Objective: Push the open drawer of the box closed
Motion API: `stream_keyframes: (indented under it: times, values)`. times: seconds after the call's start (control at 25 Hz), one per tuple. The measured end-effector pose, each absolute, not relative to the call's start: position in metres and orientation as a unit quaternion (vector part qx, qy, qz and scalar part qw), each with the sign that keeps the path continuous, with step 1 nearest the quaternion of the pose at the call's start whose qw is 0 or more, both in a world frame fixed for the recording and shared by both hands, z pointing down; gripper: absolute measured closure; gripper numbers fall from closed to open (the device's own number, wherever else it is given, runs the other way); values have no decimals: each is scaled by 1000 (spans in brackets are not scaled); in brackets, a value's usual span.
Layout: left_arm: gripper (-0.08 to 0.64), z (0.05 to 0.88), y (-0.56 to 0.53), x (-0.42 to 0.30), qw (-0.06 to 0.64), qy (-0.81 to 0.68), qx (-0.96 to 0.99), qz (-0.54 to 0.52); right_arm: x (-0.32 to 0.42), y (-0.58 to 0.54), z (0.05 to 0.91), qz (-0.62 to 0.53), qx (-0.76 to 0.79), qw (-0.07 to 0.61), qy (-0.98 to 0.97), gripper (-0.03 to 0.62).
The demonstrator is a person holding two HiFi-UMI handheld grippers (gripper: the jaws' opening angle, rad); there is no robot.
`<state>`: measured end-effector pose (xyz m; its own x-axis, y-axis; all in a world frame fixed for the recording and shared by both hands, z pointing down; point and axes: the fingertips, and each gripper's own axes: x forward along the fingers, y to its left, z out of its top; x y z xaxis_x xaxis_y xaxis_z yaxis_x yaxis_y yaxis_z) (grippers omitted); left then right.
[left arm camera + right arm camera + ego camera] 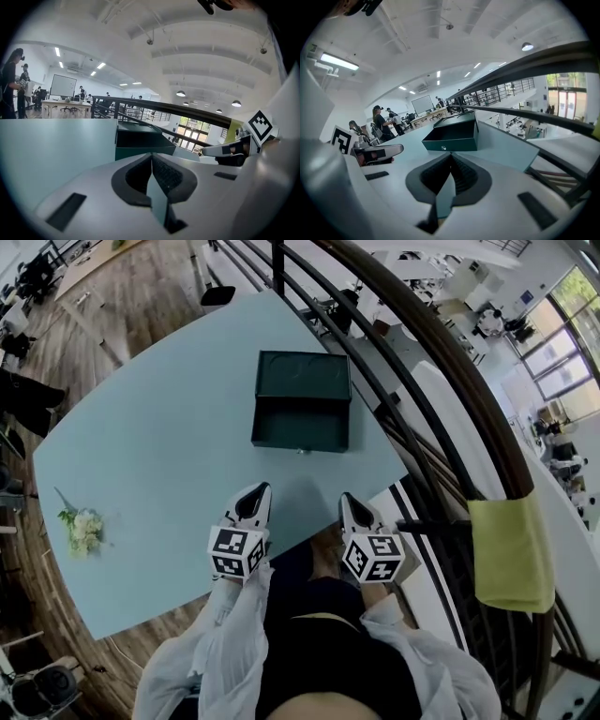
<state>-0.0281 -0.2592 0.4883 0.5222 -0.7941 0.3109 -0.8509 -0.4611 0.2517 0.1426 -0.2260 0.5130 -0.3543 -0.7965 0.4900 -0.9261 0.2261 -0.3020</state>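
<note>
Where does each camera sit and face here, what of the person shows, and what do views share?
Head view: on the head, steeply down at the table, the box and its open drawer; shows left gripper, right gripper, sleeves.
Left gripper view: on the left gripper, low, facing the box along shut jaws; right gripper at right.
Right gripper view: on the right gripper, facing the drawer front along shut jaws; left gripper at left.
Shared: all show the box; gripper views show each other's gripper.
</note>
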Motion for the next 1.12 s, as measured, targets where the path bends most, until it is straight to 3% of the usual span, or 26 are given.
stream_keyframes:
  times: [1.12]
  values:
    - [541,545,-330,-31,246,-503,819,124,139,-305,559,344,539,125,-759,584]
